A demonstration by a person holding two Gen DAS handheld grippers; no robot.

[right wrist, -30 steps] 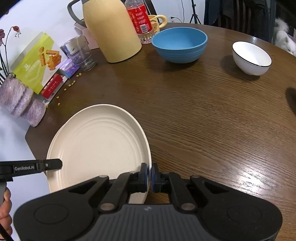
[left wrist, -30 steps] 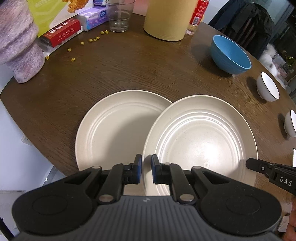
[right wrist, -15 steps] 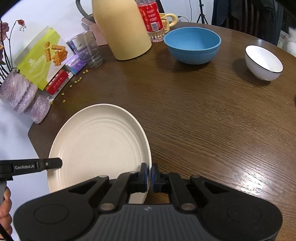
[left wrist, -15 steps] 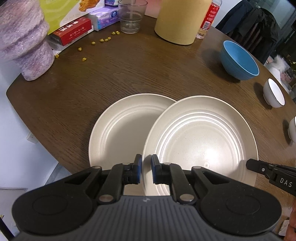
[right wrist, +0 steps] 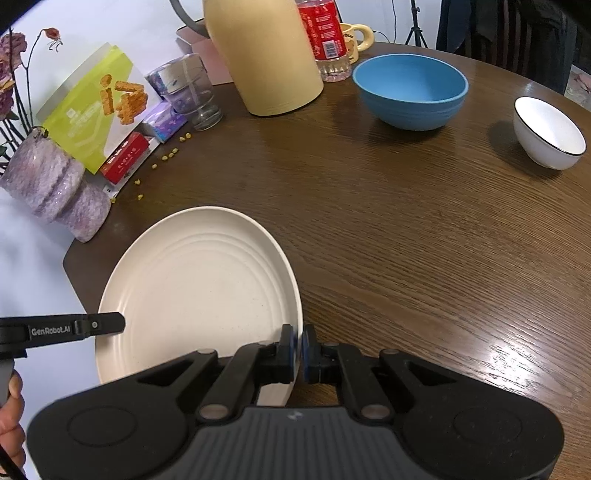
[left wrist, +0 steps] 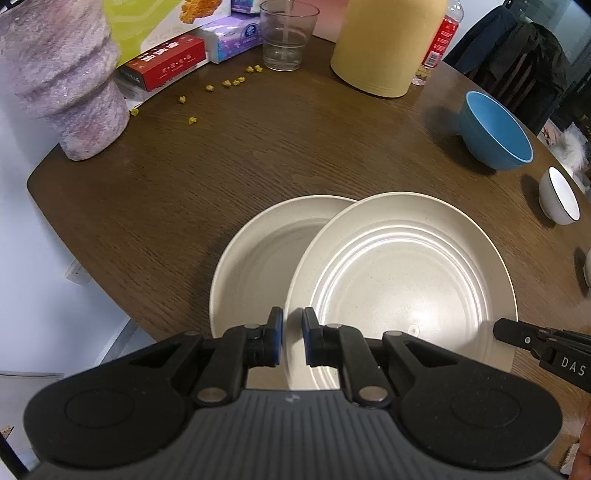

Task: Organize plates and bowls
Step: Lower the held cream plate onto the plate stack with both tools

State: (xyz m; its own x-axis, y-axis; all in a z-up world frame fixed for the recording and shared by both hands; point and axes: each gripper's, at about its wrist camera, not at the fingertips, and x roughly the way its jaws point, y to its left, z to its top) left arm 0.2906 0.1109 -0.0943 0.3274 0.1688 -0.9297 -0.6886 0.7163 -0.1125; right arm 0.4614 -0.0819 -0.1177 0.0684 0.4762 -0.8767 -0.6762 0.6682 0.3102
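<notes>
Two cream plates are in view. The upper plate (left wrist: 402, 280) is held in the air by both grippers, one on each side of its rim. My left gripper (left wrist: 292, 341) is shut on its left rim. My right gripper (right wrist: 297, 349) is shut on its right rim; the plate fills the left of the right wrist view (right wrist: 199, 295). The lower plate (left wrist: 258, 266) lies on the brown table (left wrist: 221, 166), partly under the held plate, offset to the left. A blue bowl (right wrist: 410, 94) and a white bowl (right wrist: 548, 133) stand further back.
A tan jug (right wrist: 262, 55), a red-labelled bottle (right wrist: 325, 33), a glass (right wrist: 194, 96), snack boxes (right wrist: 99, 107), a pink vase (left wrist: 62, 77) and scattered yellow crumbs (left wrist: 225, 83) line the table's far edge. The table edge (left wrist: 85, 258) runs close at the left.
The held plate and both grippers have moved toward the lower plate, which now lies further under the held plate. Both grips are unchanged.
</notes>
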